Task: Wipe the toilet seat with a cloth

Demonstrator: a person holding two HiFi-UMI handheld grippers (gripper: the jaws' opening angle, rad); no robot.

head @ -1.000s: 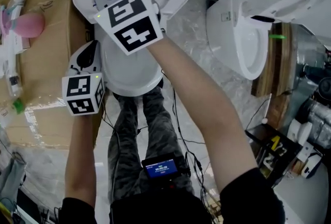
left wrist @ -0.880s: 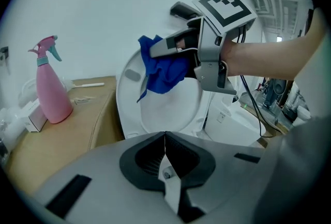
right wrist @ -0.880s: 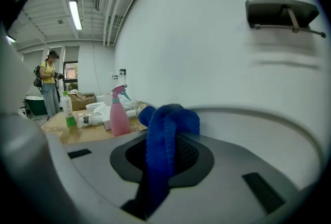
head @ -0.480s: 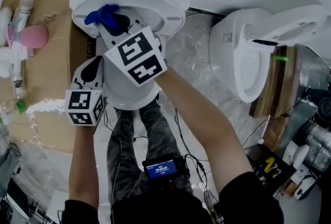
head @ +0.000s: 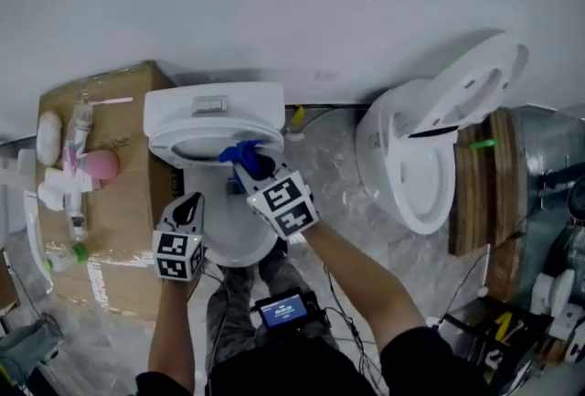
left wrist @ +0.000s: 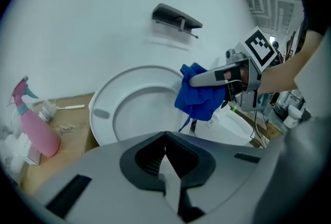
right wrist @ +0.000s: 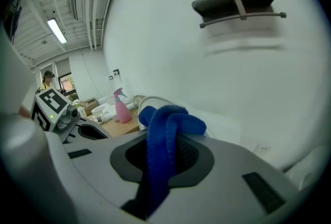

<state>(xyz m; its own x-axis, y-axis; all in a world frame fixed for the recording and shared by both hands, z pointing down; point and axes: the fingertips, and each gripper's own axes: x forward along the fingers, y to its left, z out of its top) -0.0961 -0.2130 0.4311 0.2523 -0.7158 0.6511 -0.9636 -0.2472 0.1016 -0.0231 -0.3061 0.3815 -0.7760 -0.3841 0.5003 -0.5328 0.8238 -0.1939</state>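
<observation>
Now backs off from the toilet. Compared with a moment ago, has the right gripper (head: 250, 173) up and away from the raised toilet seat (head: 203, 147), so that the blue cloth (head: 241, 153) no longer presses on the white ring but hangs in the air just in front of it. Has the left gripper (head: 194, 204) lifted as well, poised by the left edge of the bowl (head: 233, 243) and touching nothing. Takes in much more of the room from the head than before: bare wall, a second toilet (head: 411, 175) off to the right, and a cardboard box (head: 128, 193) to the left with a pink spray bottle (head: 99, 165) on it.

Reads as a break in the wiping rather than a stroke in progress. Could be a finished pass or a shift before the next one; cannot tell which.

Keeps the right fingers (right wrist: 189, 153) clamped on the cloth, with a thick fold bunched between them and curling over the tips. Holds the left fingers (left wrist: 150, 158) closed together with nothing between them.

Looks plush and deep blue, that cloth: crumpled into a wad, with one loose corner trailing below. Looks glossy and white, the seat, standing upright against the tank (head: 247, 106), with no mark or streak showing at this range.
</observation>
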